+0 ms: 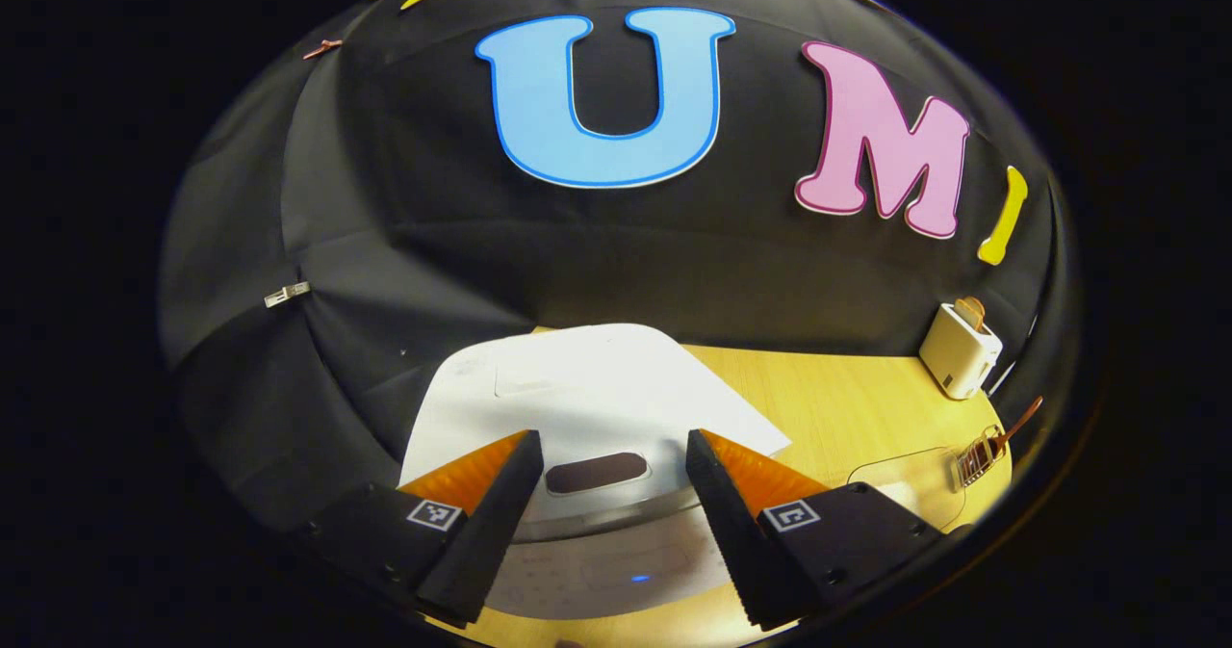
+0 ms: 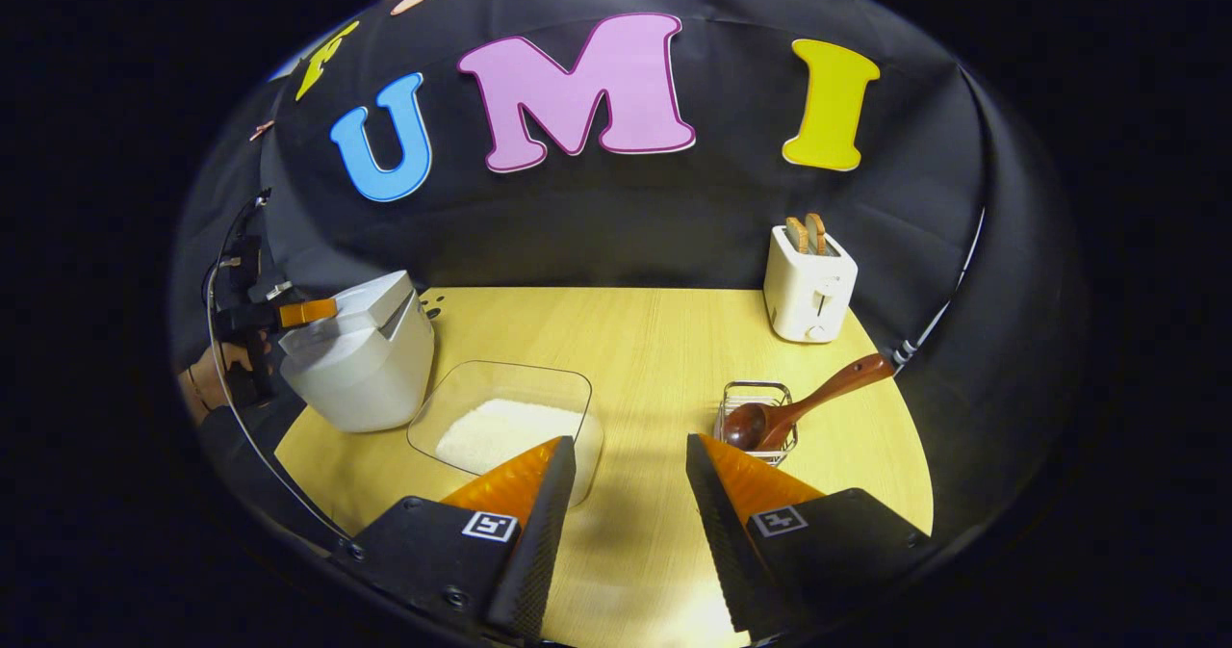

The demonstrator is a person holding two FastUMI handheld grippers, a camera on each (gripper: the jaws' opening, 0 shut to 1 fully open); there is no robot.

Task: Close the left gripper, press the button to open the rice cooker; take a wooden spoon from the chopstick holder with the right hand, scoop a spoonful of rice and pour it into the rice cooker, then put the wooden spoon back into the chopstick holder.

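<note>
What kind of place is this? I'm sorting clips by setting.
Likely a mock kitchen counter in a booth: a rice cooker, a toaster holding bread, and a container of rice on a wooden table.

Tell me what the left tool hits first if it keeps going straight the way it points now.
Likely the rice cooker: its white lid and dark button sit between the open left tool fingers. Depth unclear.

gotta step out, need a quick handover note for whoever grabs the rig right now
Left gripper: open, hovering over the closed rice cooker, button between its fingers.
Right gripper: open, empty, above the table.
Wooden spoon sits in the chopstick holder; rice container beside the cooker.
Done: nothing.
Left: close left gripper, press button, scoop, pour, return spoon.
</note>
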